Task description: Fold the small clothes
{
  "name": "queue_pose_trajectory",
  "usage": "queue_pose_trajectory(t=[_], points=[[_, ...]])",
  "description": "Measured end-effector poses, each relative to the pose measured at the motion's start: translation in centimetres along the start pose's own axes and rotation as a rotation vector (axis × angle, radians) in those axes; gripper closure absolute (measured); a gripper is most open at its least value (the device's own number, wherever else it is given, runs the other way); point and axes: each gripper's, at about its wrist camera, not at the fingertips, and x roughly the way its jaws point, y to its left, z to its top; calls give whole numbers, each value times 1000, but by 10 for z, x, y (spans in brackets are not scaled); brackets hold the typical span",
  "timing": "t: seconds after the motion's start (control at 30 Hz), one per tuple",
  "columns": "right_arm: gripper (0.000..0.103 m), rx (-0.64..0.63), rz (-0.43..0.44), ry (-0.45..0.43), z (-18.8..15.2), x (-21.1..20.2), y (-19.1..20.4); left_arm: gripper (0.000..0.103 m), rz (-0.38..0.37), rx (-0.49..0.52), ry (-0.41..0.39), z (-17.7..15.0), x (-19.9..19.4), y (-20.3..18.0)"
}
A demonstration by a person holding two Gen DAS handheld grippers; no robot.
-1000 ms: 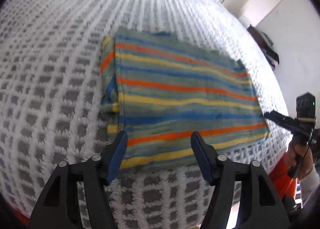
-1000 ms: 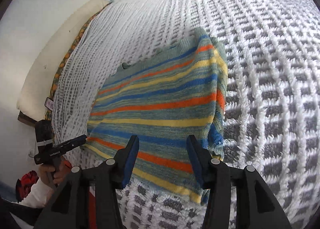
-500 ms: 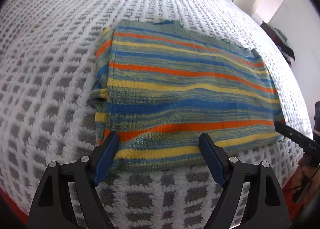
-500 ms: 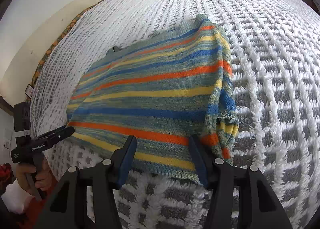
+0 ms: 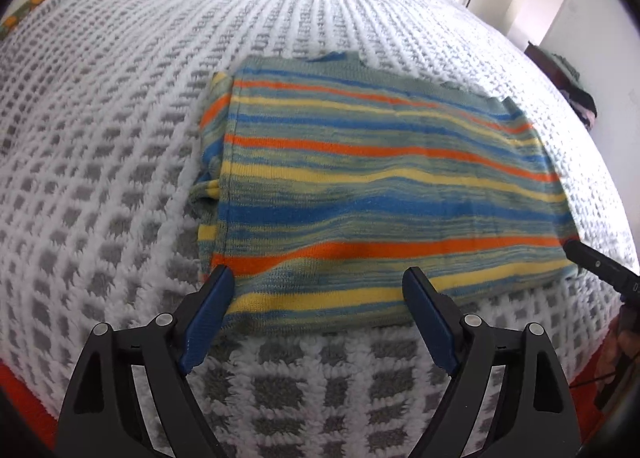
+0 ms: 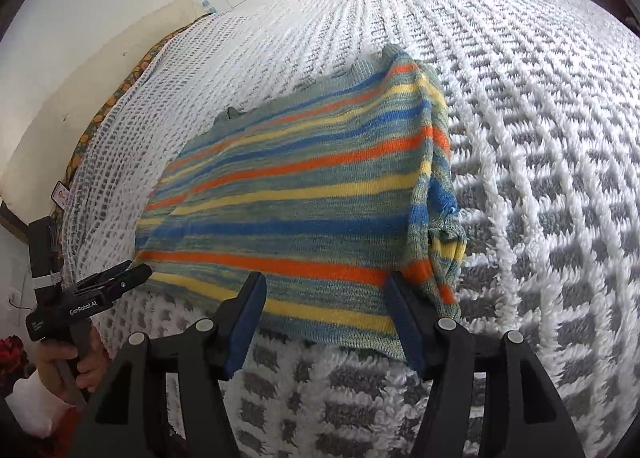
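Here, lying flat on the bed [image 5: 120, 146] with its tufted white-and-grey cover: a striped knit garment [image 5: 380, 194] in orange, yellow, blue and green, already folded, one sleeve tucked along its side edge.

Hovering over the near hem at one corner — the left gripper [image 5: 318, 298], blue fingers [image 5: 210, 312] spreading wide and opening further, hem showing between them, pads not pressing on the cloth. Poking in at the garment's far right corner in the same view, the dark tip of the right gripper [image 5: 600, 266].

Hanging over the opposite near corner — the right gripper [image 6: 324, 306], fingers [image 6: 246, 318] at a middling gap and likewise opening, striped hem between them, nothing clamped. Showing at the left of the right wrist view, the left gripper [image 6: 108, 286] held in a hand [image 6: 66, 362], its tip just beside the garment's corner.
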Motion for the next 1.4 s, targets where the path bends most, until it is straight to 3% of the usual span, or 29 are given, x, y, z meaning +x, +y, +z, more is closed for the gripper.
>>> queue_pose_trajectory(t=[0.17, 0.3, 0.43, 0.57, 0.73, 0.87, 1.03, 1.4], points=[[41, -47, -9, -65, 2, -13, 11, 16, 20, 3, -56, 7, -11, -2], [41, -111, -20, -86, 3, -14, 24, 16, 44, 2, 0, 2, 6, 5], [41, -140, -23, -52, 1, -4, 27, 16, 60, 34, 12, -5, 12, 6], [37, -74, -36, 55, -5, 25, 7, 13, 67, 24, 34, -5, 16, 10], [37, -67, -20, 24, -3, 19, 6, 11, 77, 0, 66, -7, 22, 16], [36, -124, -30, -56, 0, 1, 17, 11, 97, 7, 70, -3, 21, 13], [34, -68, -32, 19, -3, 20, 1, 10, 112, 17, 75, -4, 22, 10], [34, -73, -35, 17, -7, 22, 1, 10, 111, 24, 79, -3, 25, 12]])
